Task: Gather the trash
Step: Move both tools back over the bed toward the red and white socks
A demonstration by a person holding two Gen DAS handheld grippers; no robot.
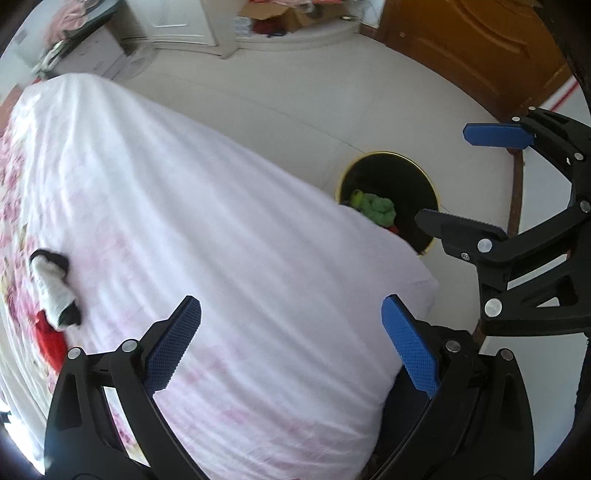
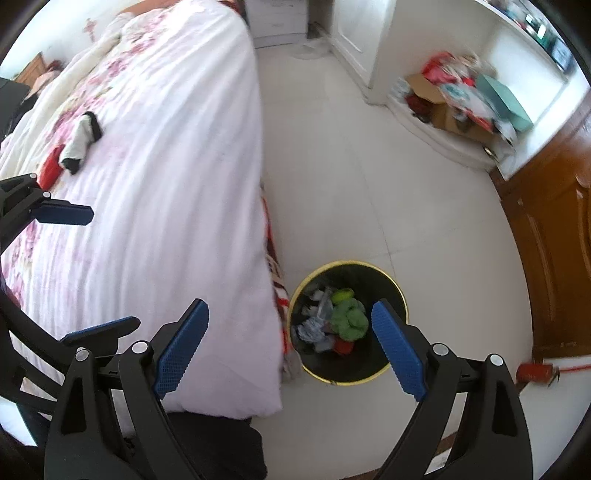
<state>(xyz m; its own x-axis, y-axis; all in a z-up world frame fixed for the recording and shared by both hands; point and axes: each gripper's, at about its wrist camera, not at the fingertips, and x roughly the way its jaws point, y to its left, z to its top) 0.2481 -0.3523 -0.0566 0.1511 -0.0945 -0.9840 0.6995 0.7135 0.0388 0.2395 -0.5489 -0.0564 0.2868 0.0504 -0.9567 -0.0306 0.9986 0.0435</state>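
Fingers (image 1: 173,347) of the left gripper (image 1: 291,347) spread wide, nothing between them, blue pads facing inward, hanging over the bed (image 1: 207,229). Left wrist view: white sheet with faded pink flower print fills most of frame. Near the left edge on the sheet lies a white-and-black crumpled wrapper (image 1: 55,288), touching a red scrap (image 1: 51,343) just below it. Past the bed's right edge on the pale floor (image 1: 280,110) stands a black bin (image 1: 388,199) with a yellow rim; green wad (image 1: 375,210) visible inside. Right gripper (image 1: 465,177) shows at the right edge, its two fingers well apart, empty, above the bin's right side. Brown door (image 1: 472,48) upper right, cardboard box (image 1: 280,14) of clutter at top.

Right wrist view: right gripper (image 2: 291,350) also spread wide, nothing pinched; one finger over the bed corner, the other over the bin's right rim. Bin (image 2: 391,365) sits on the floor (image 2: 369,166) just beside the bed (image 2: 155,206), holding the green wad (image 2: 349,319), grey-white crumpled bits and something red. Wrapper (image 2: 83,142) and red scrap (image 2: 50,170) lie on the sheet upper left, touching. Left gripper (image 2: 99,273) at the left edge, fingers apart, empty. Red can (image 2: 535,371) lies on the floor by the door (image 2: 554,240). Box (image 2: 443,107) of clutter upper right.
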